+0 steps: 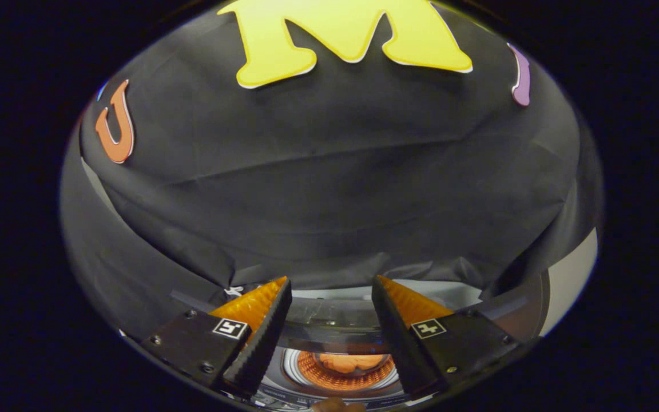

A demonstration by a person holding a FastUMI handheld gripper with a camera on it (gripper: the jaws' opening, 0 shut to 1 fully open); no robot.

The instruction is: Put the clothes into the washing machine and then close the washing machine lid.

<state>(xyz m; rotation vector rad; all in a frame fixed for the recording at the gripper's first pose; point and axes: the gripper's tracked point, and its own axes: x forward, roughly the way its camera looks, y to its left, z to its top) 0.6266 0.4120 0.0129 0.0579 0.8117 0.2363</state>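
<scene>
Gripper view, frame bottom: gripper [332, 286] fingers apart, empty; clothes [348, 363] in washing machine [284, 383] drum. Lid [329, 329] may slip if pushed off-centre.

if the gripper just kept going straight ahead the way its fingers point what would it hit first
Most likely the black cloth wall, which hangs beyond the open gripper. Nothing lies between the fingers; the washing machine sits below that line. Depth is hard to judge here.

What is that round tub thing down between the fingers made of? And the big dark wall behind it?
The washing machine drum looks like shiny metal: its ribbed ring mirrors an orange glow. An orange lump inside may be cloth; hard to tell. The wall looks like matte black fabric, with creases and folds. The gripper hangs open above the drum, holding nothing.
</scene>
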